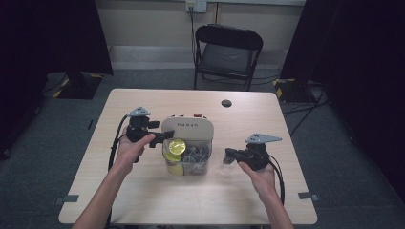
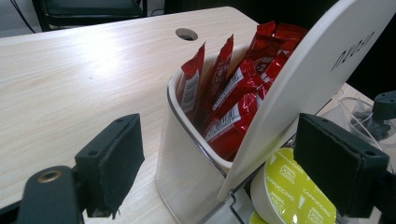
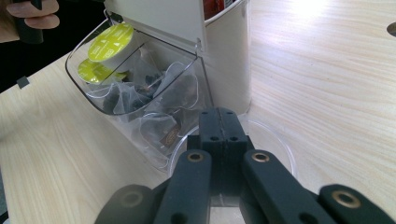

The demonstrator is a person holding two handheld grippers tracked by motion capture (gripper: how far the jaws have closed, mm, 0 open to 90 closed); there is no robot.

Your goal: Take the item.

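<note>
Centrally on the table (image 1: 143, 200) stood a white organizer (image 1: 187, 128), red sachets (image 2: 233, 93) at its twelve o'clock side and a clear bin (image 3: 116, 93) with yellow pods (image 1: 176, 147) at six. At its nine o'clock the left gripper (image 1: 165, 137) gaped open beside the pods. At three o'clock the right gripper (image 3: 223, 122) was closed over a clear lid (image 3: 275, 149); whether it pinched the lid was unclear.

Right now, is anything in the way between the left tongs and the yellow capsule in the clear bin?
Partly. The raised white lid slants between the open left tongs, its lower edge just above the yellow capsule. The capsule itself lies uncovered beside one jaw, so only the lid crowds the approach.
</note>
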